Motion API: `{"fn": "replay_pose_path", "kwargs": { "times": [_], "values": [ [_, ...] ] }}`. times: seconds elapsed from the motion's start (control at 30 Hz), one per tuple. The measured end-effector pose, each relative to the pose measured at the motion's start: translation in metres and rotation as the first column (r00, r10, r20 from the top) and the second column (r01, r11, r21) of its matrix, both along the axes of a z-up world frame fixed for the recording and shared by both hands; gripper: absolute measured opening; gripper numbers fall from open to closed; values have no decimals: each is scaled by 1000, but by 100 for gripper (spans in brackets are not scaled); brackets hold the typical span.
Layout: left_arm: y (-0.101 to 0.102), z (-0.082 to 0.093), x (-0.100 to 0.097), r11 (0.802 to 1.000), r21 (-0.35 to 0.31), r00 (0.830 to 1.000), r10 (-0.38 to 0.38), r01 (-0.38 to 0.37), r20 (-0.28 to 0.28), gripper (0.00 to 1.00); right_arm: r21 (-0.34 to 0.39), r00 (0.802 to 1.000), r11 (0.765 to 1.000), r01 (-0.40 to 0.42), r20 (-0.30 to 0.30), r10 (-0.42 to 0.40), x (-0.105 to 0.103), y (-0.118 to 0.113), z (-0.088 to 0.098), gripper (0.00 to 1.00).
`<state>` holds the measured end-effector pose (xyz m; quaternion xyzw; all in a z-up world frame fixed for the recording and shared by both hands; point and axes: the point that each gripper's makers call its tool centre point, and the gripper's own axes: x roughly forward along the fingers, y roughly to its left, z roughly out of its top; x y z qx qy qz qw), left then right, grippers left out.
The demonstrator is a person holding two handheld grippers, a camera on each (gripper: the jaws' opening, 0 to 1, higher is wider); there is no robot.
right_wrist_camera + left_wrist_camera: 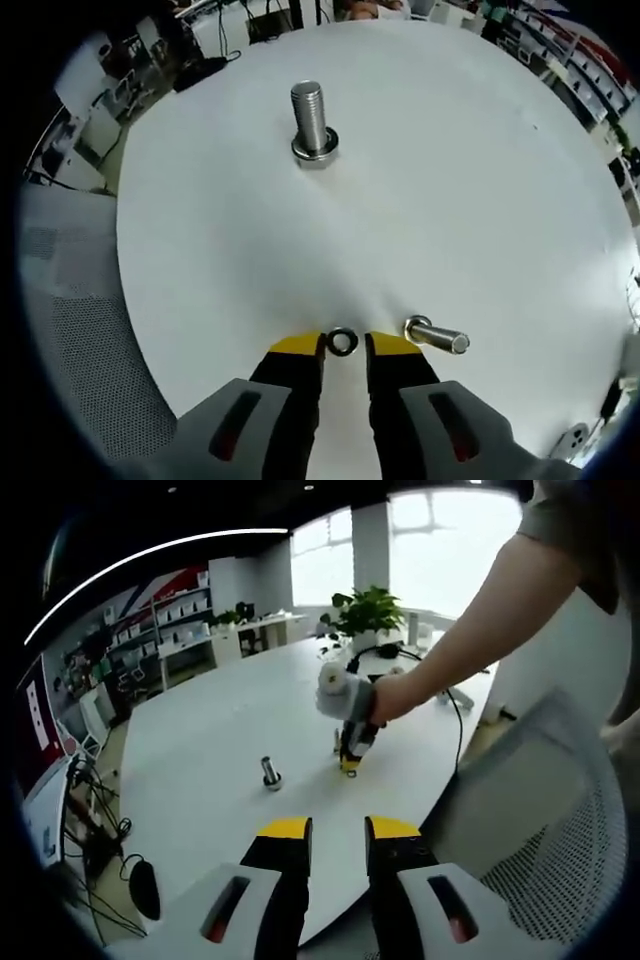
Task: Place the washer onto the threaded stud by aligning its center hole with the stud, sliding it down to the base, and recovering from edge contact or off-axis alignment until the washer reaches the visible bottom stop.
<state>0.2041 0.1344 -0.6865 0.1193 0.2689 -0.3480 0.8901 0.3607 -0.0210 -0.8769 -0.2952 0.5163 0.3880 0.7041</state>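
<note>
I have the right gripper [343,350] low, its jaws apart around the flat-lying washer [342,341] for pickup, the upright threaded stud [312,125] ahead mid-surface [200,250]; the left gripper [338,832] waits with jaws apart.

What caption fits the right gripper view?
Right gripper flanks a washer on the white table, upright threaded stud beyond.

In the right gripper view the threaded stud [311,128] stands upright on the counter [480,200] at twelve o'clock, well apart from the right hand-held gripper [343,352]. The washer [342,341] lies between its jaw tips, seemingly flat on the counter. A second bolt [437,337] lies on its side just beside the washer at three o'clock. In the left gripper view a potted plant [366,612] stands on the counter's far edge, and a chair [545,810] sits at four o'clock.
</note>
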Motion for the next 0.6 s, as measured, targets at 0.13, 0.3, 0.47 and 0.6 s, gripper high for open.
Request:
{"fn": "replay_pose_path", "kwargs": {
  "times": [0.13,0.3,0.47,0.6],
  "values": [
    [0,0,0,1000,-6,1000,2,-2,-5,18,8,1000,1000,-20,5,20,1,-2,-1,19],
    [0,0,0,1000,-4,1000,1,-1,-3,18,-5,998,998,-58,9,58,0,-1,0,18],
    [1,1,1,1000,-12,1000,8,-8,-3,18,4,997,998,-69,14,69,-2,-4,-1,17],
    [1,1,1,1000,-11,1000,8,-8,-1,18,-1,997,997,-82,9,82,-1,-3,-1,17]
  ]
}}
